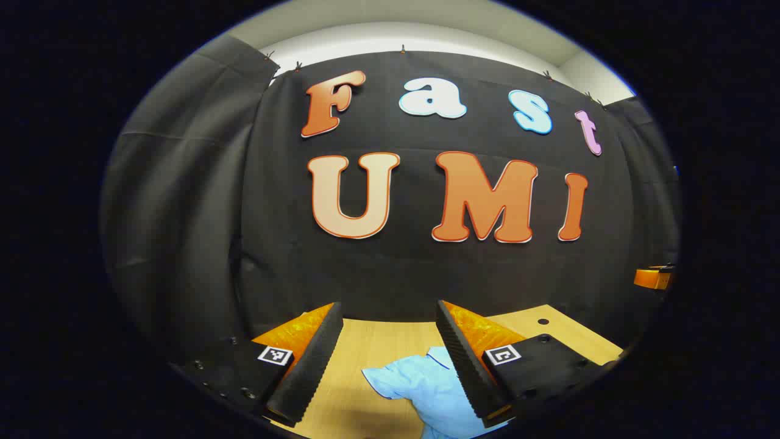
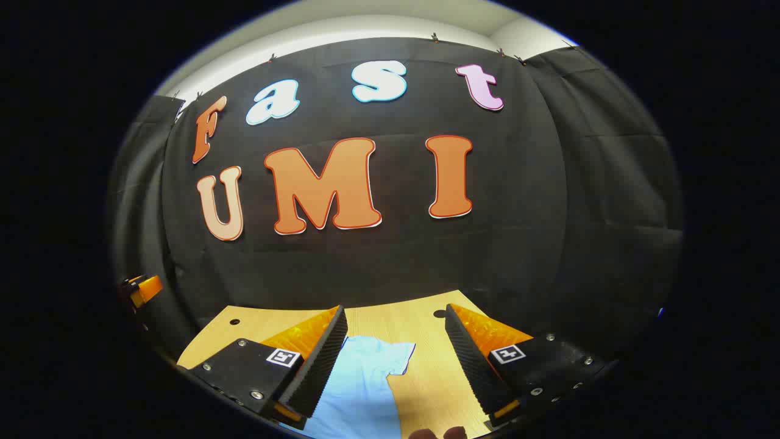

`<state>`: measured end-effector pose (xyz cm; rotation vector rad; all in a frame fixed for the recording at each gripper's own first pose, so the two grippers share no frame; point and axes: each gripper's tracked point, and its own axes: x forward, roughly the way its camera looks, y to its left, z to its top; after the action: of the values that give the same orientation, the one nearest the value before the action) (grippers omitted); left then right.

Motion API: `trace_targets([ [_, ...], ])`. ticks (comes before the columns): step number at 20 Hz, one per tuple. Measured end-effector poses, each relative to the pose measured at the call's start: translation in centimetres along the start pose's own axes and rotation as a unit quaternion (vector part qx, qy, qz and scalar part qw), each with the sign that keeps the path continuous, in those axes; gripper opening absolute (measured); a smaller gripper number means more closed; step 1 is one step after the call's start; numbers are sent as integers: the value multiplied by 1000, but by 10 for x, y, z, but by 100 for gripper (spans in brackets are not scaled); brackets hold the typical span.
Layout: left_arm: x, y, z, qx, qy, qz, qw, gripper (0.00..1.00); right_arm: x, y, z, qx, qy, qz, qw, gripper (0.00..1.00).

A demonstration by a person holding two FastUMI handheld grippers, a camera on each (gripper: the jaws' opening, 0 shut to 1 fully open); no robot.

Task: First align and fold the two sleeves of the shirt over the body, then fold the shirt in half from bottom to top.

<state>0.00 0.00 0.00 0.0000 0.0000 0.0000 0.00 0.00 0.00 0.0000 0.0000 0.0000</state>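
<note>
- on the wooden table [image 1: 378, 341], a light blue shirt [image 1: 426, 384] is lying flat (one sleeve [image 2: 390, 353] sticking out).
- both claws, the left gripper [image 1: 387, 360] and the right gripper [image 2: 396, 363], are hanging wide apart, grasping nothing.

Bare tabletop [image 2: 426, 372] lies beside the shirt [image 2: 359, 384] in the right gripper view; likewise left of the shirt [image 1: 420, 384] in the left gripper view. Booth wall [image 2: 396, 262] closes the tabletop's far edge. Both sets of jaws stand apart, nothing between them.
</note>
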Motion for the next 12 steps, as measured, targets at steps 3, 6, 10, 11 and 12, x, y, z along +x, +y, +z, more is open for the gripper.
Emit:
trace_targets([
  [3, 8, 16, -3, 3, 2, 3, 1000, 100, -2, 13, 3, -4, 1, -3, 1000, 98],
  [6, 19, 17, -4, -7, 6, 3, 1000, 99, 2, 15, 11, -14, -8, -9, 1000, 98],
  [10, 26, 13, 2, -24, 8, 8, 1000, 99, 15, 18, 8, -8, 6, 1, 1000, 98],
  [11, 30, 9, 8, -34, 6, 9, 999, 99, 19, 19, 6, -4, 12, 8, 1000, 98],
  [12, 31, 8, 13, -42, 4, 13, 999, 99, 25, 18, 4, -4, 19, 13, 1000, 98],
])
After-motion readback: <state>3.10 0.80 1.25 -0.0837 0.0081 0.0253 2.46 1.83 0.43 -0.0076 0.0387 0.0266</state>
